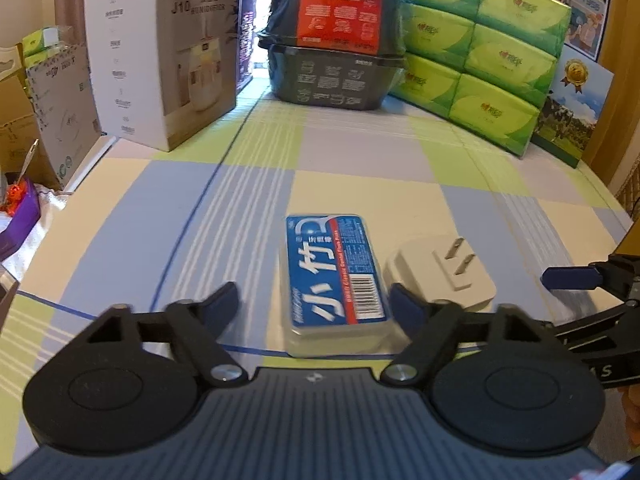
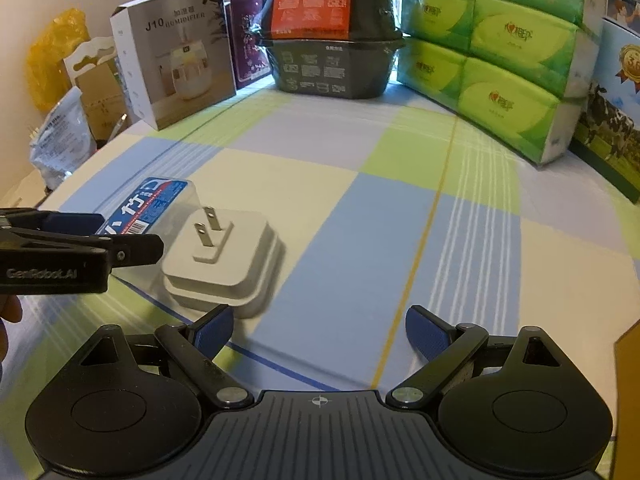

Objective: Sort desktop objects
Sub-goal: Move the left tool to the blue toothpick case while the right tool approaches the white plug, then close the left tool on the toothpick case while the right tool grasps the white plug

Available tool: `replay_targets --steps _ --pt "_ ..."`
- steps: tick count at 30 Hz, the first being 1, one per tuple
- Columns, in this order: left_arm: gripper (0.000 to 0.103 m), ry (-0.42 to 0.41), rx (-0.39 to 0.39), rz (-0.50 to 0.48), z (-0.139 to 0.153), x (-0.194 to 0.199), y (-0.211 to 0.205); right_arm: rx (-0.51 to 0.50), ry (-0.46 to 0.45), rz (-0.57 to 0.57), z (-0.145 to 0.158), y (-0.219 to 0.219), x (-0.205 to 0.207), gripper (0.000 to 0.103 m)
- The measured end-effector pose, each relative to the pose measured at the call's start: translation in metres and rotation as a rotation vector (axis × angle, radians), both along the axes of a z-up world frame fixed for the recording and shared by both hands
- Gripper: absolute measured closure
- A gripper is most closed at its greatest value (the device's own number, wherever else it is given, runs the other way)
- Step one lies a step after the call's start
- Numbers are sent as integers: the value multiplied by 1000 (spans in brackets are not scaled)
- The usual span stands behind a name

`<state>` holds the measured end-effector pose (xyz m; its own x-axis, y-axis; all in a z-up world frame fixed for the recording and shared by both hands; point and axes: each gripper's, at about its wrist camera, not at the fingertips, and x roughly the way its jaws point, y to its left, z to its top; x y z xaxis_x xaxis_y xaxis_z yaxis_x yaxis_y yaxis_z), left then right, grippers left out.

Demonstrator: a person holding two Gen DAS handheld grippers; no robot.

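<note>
Left gripper (image 1: 314, 304), nearest our lens: fingers spread wide, holding nothing, straddling the near end of one floss box (image 1: 334, 276) at 12 o'clock. One white plug (image 1: 440, 272) at 1 o'clock, prongs up, just beside the box. Right gripper (image 2: 320, 332): fingers apart, empty; plug at its 10 o'clock.

Surface: table under a checked cloth (image 2: 360, 240) of blue, green, cream and lilac. We count along the far edge one humidifier carton (image 1: 160, 64) at 10 o'clock, stacked black bowls (image 1: 336, 40) at 12, green tissue packs (image 1: 488, 52) at 2. Cloth between lies open; left edge drops off at 9 o'clock.
</note>
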<state>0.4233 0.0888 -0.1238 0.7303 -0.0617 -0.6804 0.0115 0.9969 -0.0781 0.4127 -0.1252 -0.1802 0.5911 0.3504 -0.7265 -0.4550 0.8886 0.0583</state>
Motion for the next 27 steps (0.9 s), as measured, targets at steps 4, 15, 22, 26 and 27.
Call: replay_targets --steps 4,15,22,26,27 --pt "50 16 38 -22 -2 0 3 32 -3 43 1 8 -6 12" --pt "50 14 61 46 10 -10 39 82 -27 58 -3 37 -10 12" --pt "46 33 102 15 1 -11 34 48 -88 53 -6 49 -8 22" --pt "39 21 116 10 -4 -8 29 17 -114 42 -6 48 -8 40" --pt "39 18 114 14 -4 -8 29 14 -110 37 -6 47 -7 40"
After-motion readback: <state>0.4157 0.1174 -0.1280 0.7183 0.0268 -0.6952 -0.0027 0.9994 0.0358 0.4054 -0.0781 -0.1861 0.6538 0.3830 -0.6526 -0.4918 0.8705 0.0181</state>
